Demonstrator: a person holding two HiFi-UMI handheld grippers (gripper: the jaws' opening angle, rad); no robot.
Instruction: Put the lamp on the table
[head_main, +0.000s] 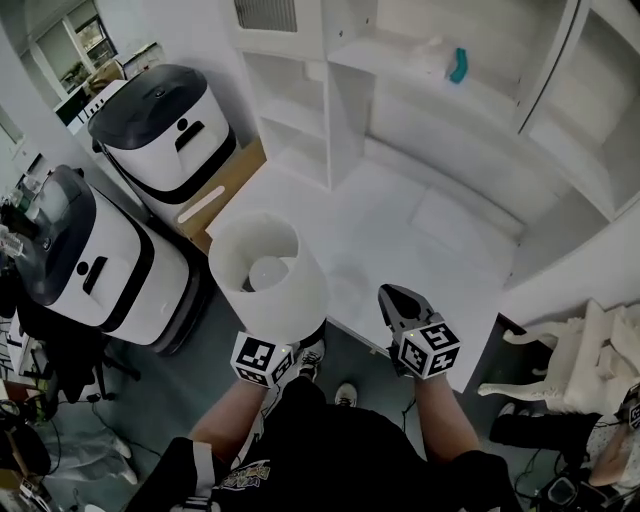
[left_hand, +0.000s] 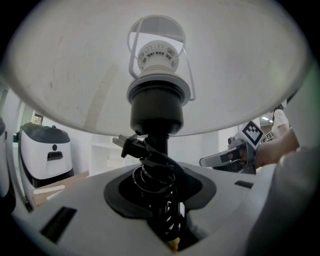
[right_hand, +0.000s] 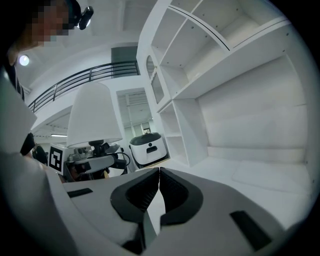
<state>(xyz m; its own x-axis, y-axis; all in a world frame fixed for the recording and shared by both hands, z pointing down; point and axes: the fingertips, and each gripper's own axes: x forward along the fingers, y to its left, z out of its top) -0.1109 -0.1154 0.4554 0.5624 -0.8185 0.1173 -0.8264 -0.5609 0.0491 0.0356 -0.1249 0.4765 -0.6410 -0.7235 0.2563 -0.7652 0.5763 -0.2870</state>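
Note:
The lamp (head_main: 268, 275) has a white shade, a black stem and a black cord wound round the stem. It stands upright in my left gripper (head_main: 285, 338), just off the near left corner of the white table (head_main: 420, 230). In the left gripper view the jaws are shut on the cord-wrapped stem (left_hand: 156, 175), with the plug (left_hand: 127, 145) sticking out left and the shade (left_hand: 100, 75) overhead. My right gripper (head_main: 392, 300) hovers over the table's near edge, shut and empty (right_hand: 159, 174). From its view, the lamp (right_hand: 94, 120) is at the left.
Two white-and-black machines (head_main: 165, 125) (head_main: 90, 255) stand on the floor at the left, with a wooden board (head_main: 215, 195) beside the table. White shelves rise behind the table; a teal object (head_main: 458, 65) lies on one. A white chair (head_main: 575, 365) stands at the right.

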